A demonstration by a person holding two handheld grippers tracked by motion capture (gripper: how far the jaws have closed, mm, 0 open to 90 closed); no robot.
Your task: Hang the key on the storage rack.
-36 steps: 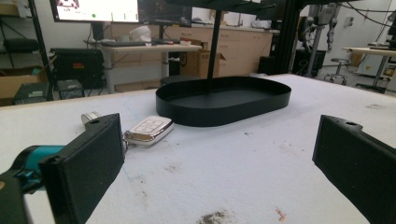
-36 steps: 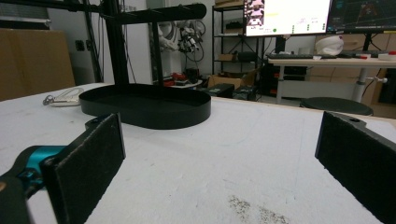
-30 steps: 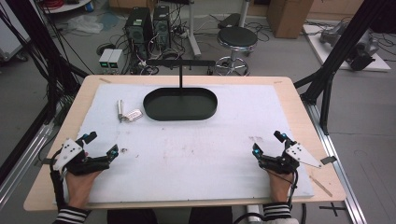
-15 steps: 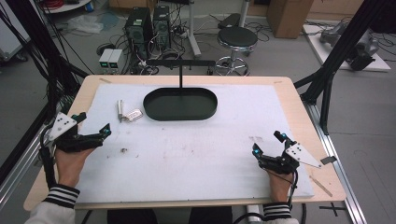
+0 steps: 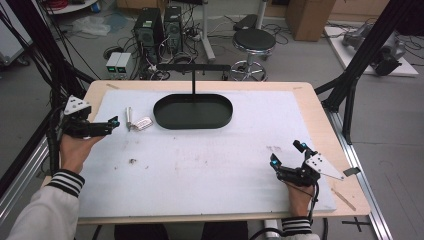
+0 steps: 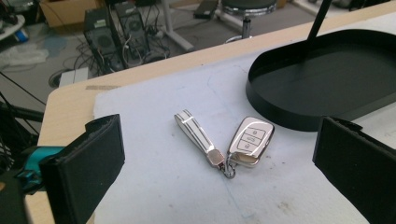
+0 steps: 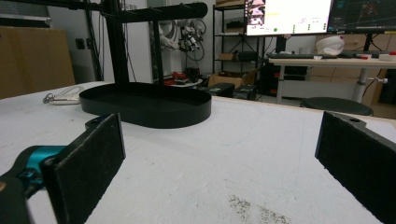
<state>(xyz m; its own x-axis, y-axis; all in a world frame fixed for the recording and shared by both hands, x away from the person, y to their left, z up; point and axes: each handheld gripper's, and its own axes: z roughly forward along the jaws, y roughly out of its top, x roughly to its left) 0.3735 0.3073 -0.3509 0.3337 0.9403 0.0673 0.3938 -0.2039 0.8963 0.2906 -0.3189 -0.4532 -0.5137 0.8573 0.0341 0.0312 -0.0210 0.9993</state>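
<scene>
A silver car key fob (image 5: 143, 123) with a short striped strap (image 5: 128, 118) lies on the white mat, left of a black oval tray (image 5: 220, 121). In the left gripper view the fob (image 6: 250, 140) and strap (image 6: 194, 130) lie flat just ahead, between the jaws' lines. My left gripper (image 5: 111, 125) hovers a little left of the key, open and holding nothing (image 6: 224, 140). At the near right of the mat rests my right gripper (image 5: 286, 153), open and not holding anything (image 7: 219, 140); it faces the tray (image 7: 149, 114) from far off.
A thin post with a T-bar (image 5: 193, 67) rises from the tray's back edge. The mat (image 5: 200, 165) has a few dark smudges. The table's wooden border (image 5: 345, 150) shows around it. Computers, cables and a stool (image 5: 255, 40) stand on the floor beyond.
My left gripper has risen from the near-left mat and moved forward, so that it now points at the key. The right gripper has stayed in place.
</scene>
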